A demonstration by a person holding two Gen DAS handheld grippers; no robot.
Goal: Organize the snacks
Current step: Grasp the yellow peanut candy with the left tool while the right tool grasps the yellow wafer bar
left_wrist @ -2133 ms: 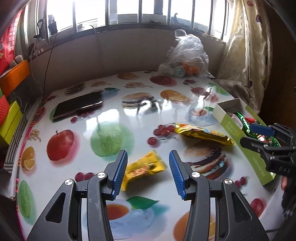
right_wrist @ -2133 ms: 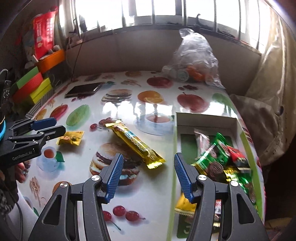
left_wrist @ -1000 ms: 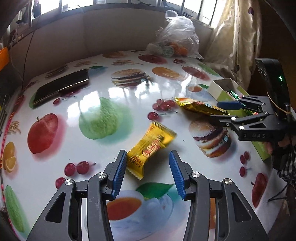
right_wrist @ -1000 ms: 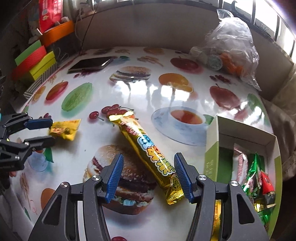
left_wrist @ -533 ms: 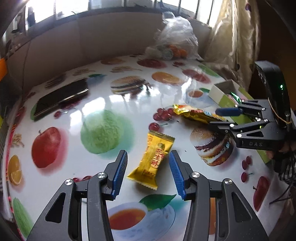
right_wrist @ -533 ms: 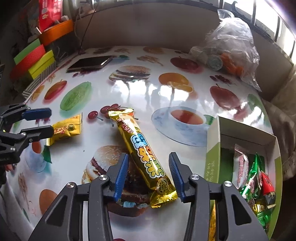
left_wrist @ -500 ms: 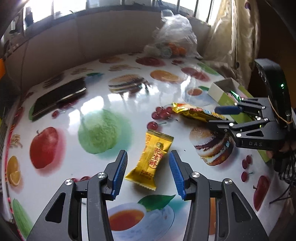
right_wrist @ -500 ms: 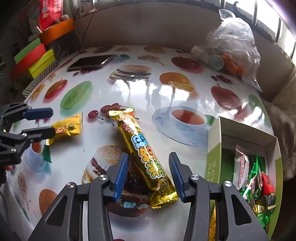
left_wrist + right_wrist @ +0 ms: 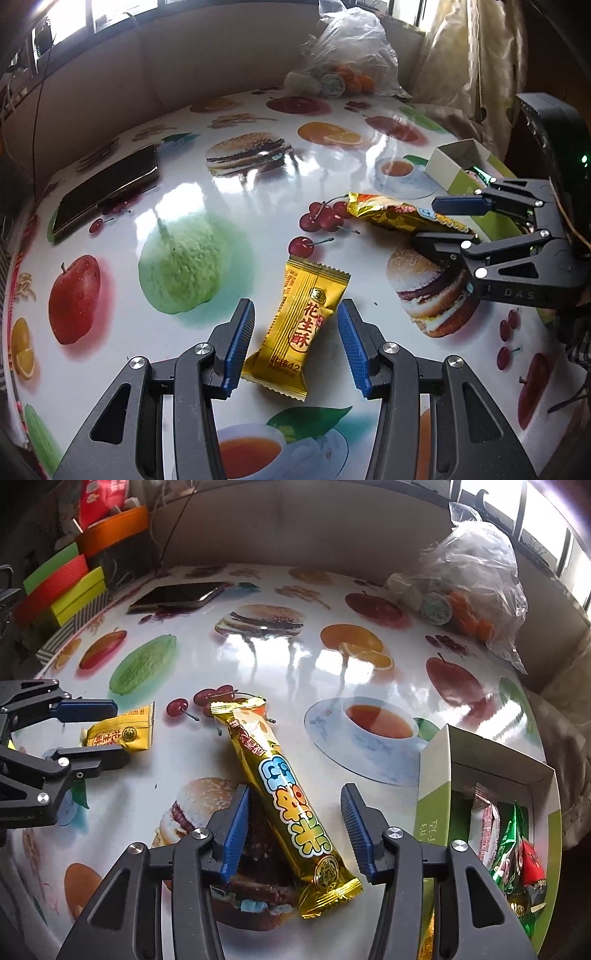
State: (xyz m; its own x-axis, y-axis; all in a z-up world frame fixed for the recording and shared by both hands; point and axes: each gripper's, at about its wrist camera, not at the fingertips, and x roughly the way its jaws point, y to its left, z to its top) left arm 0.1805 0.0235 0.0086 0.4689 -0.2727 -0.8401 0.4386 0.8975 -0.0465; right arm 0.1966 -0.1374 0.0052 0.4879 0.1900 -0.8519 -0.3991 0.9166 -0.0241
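A small yellow candy packet lies on the fruit-print table, between the blue pads of my left gripper. The pads stand a little off its sides, so that gripper is open. In the right wrist view the same packet shows at the left gripper. A long gold snack bar lies slanted on the table, its near end between the jaws of my right gripper. Those jaws are opening and do not press on the bar. The left wrist view shows the bar under the right gripper.
A green and white box with several wrapped snacks stands at the right, its corner also showing. A black phone lies far left. A plastic bag sits at the back; stacked coloured boxes line the left edge.
The left gripper has slid forward over the yellow packet, which now lies lengthwise between its pads. The right gripper's jaws narrowed around the gold bar, then widened a little.
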